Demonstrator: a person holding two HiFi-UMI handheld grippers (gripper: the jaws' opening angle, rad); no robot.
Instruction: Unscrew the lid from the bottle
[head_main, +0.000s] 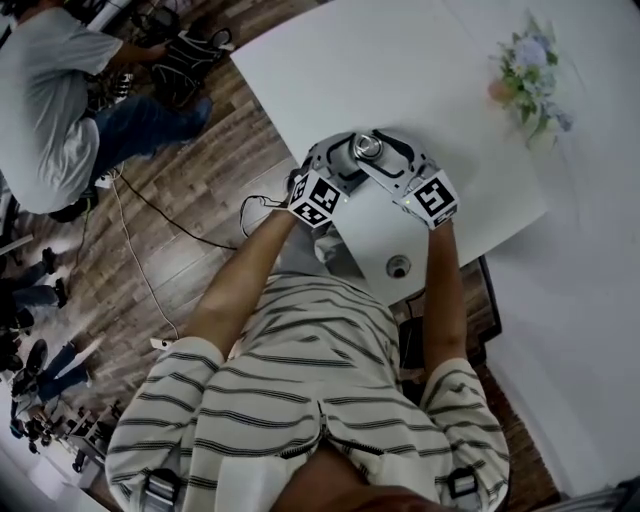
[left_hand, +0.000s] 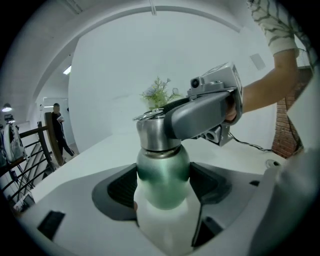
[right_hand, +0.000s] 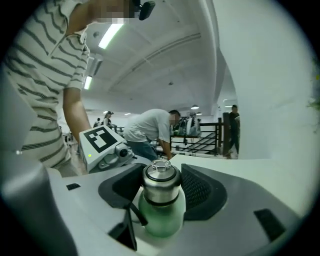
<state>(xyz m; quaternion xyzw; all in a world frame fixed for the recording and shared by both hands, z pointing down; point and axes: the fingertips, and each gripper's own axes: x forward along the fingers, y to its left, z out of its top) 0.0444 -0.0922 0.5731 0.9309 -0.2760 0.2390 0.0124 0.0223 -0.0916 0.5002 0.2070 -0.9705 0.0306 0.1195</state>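
A green bottle (left_hand: 162, 172) with a steel lid (left_hand: 156, 132) stands near the front edge of the white table (head_main: 420, 70). In the head view only its lid (head_main: 368, 148) shows, between the two grippers. My left gripper (left_hand: 162, 186) is shut on the bottle's green body, pads pressing both sides. My right gripper (right_hand: 161, 184) comes from the opposite side and is shut on the steel lid (right_hand: 161, 181), above the green body (right_hand: 160, 217). In the left gripper view the right gripper's jaw wraps the lid. In the head view, the left gripper (head_main: 345, 158) and right gripper (head_main: 388, 155) meet at the bottle.
A vase of flowers (head_main: 525, 70) stands at the table's far right. A round grommet (head_main: 398, 266) sits in the tabletop close to my body. On the wooden floor to the left are a crouching person (head_main: 50, 100), bags and a cable (head_main: 150, 200).
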